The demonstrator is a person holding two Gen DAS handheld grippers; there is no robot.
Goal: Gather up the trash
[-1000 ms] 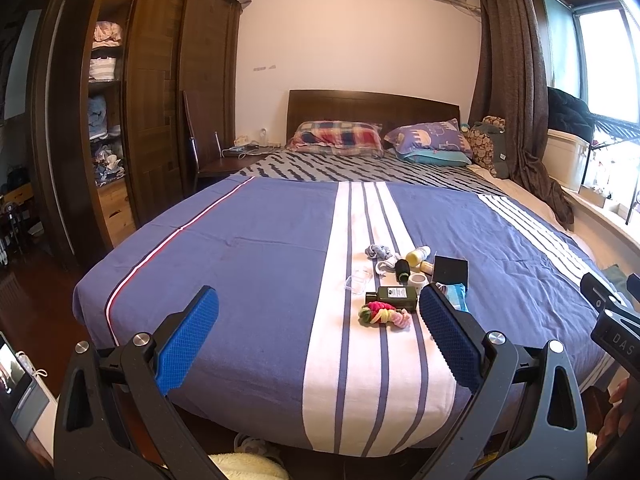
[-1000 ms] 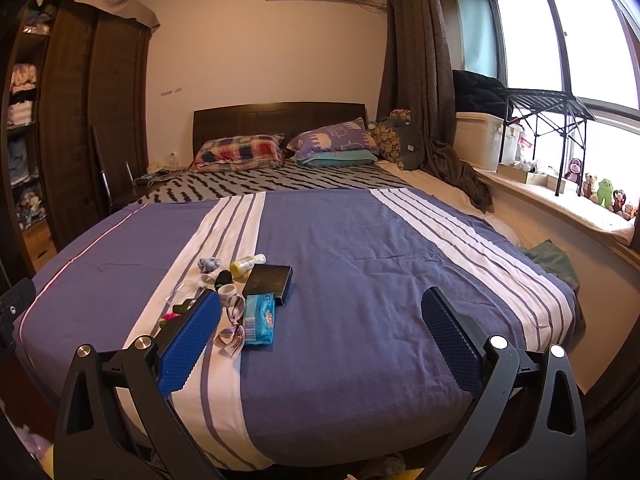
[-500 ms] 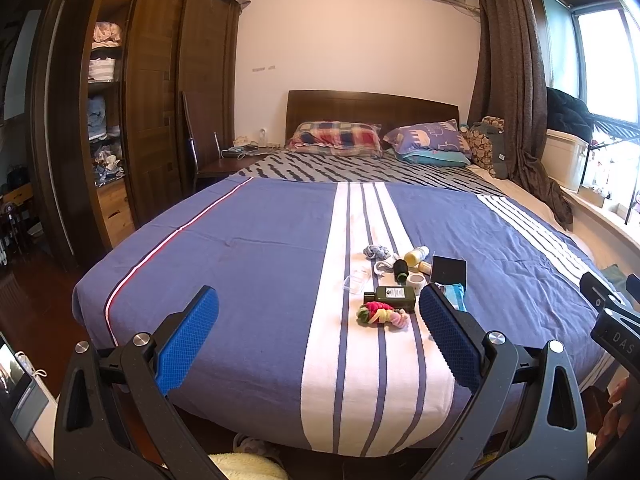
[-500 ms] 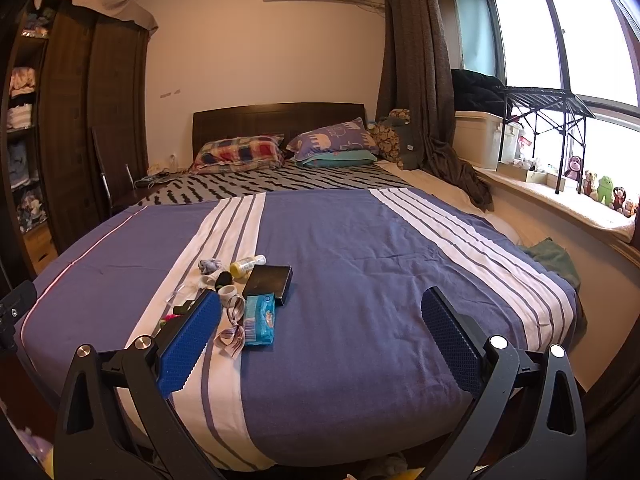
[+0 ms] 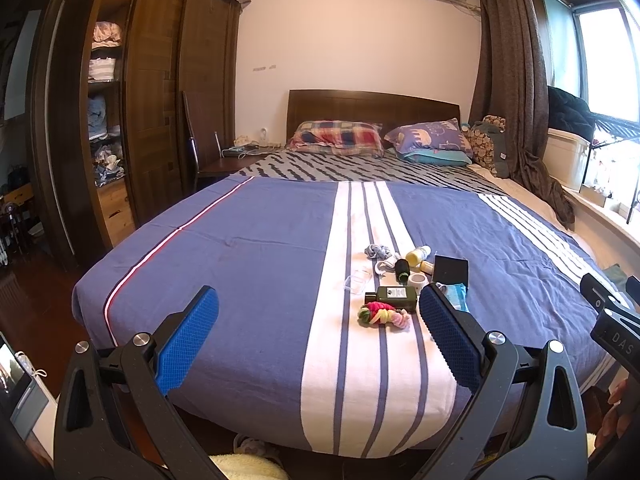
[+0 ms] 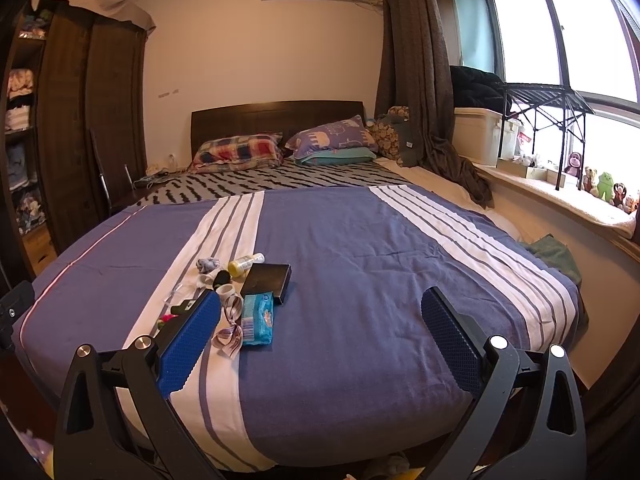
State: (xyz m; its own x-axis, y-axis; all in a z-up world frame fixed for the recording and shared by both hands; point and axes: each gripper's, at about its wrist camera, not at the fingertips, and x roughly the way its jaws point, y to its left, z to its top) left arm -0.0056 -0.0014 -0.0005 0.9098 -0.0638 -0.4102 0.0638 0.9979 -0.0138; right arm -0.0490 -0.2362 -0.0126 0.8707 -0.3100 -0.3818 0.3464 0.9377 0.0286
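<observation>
On the bed (image 5: pixel 248 264), clutter (image 5: pixel 404 280) lies ahead of the spread, empty left claw (image 5: pixel 316 332); right claw (image 6: pixel 320 332) likewise.

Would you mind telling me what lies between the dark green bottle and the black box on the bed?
In the left wrist view, a white tape roll sits between the dark green bottle and the black box.

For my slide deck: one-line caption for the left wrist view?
Open left gripper faces small clutter, including a dark bottle, on a striped bedspread.
</observation>
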